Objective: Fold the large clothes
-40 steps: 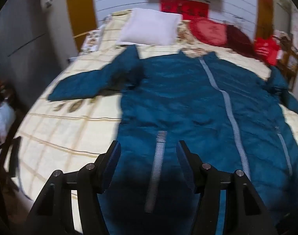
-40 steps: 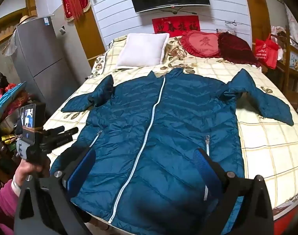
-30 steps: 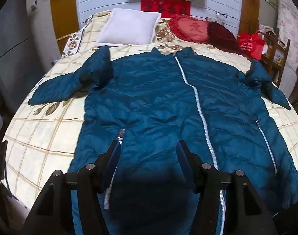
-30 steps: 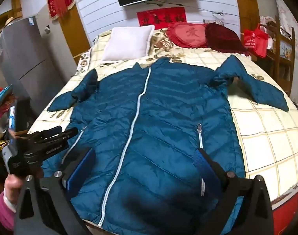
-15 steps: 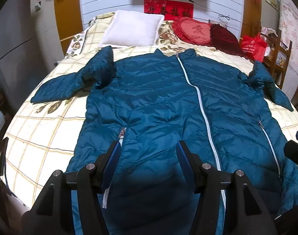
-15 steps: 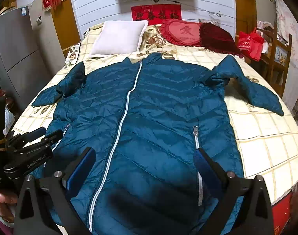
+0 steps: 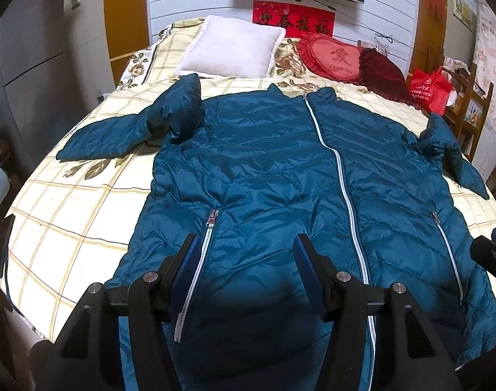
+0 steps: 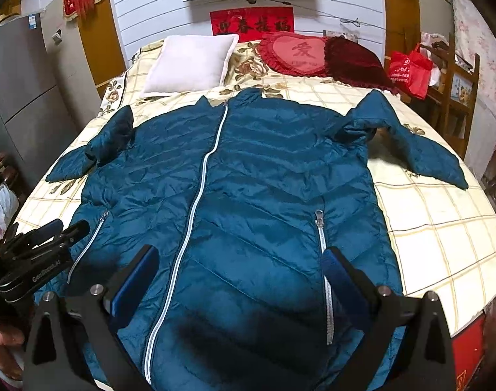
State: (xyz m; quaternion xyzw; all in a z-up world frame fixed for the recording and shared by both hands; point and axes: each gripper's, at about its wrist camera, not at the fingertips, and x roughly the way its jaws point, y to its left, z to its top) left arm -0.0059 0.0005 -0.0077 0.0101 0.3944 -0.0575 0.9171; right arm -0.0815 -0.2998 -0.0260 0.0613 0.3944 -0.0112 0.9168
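The jacket lies zipped and face up across the bed, its hem nearest both grippers. Left gripper and right gripper hover open, holding nothing. It looks puffy, light and slippery (pinch a hem corner).

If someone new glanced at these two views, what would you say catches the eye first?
The big teal puffer jacket dominates, laid front-up and zipped across the checked bedspread, sleeves out to both sides. Behind it, a white pillow and a red heart cushion lie at the head of the bed. Both the left gripper and right gripper hang open over the hem.
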